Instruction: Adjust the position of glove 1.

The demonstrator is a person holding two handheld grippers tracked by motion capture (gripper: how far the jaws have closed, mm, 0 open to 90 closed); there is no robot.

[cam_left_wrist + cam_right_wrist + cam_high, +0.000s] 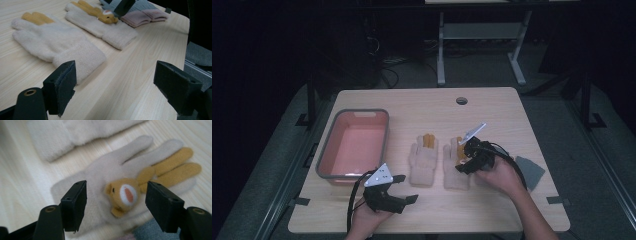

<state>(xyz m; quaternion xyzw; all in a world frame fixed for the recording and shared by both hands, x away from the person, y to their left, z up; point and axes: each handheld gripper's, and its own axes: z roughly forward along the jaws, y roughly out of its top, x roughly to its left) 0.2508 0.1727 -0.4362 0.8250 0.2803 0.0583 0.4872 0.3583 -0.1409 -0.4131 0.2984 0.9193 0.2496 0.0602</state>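
Right gripper view puts the bear-faced glove [105,182] flat on the table [15,195], directly under your right gripper [116,202], whose jaws stand apart astride the bear patch, not touching. You are lining up a pick: lower, then close on the fabric. Your left gripper [115,82] waits open beside the other glove [57,42].

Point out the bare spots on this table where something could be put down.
Bare wood runs along the far edge of the table, around the round hole, and along the near edge right of the left claw. It is crowded mid-table: pink bin, two gloves, right claw, grey cloth.
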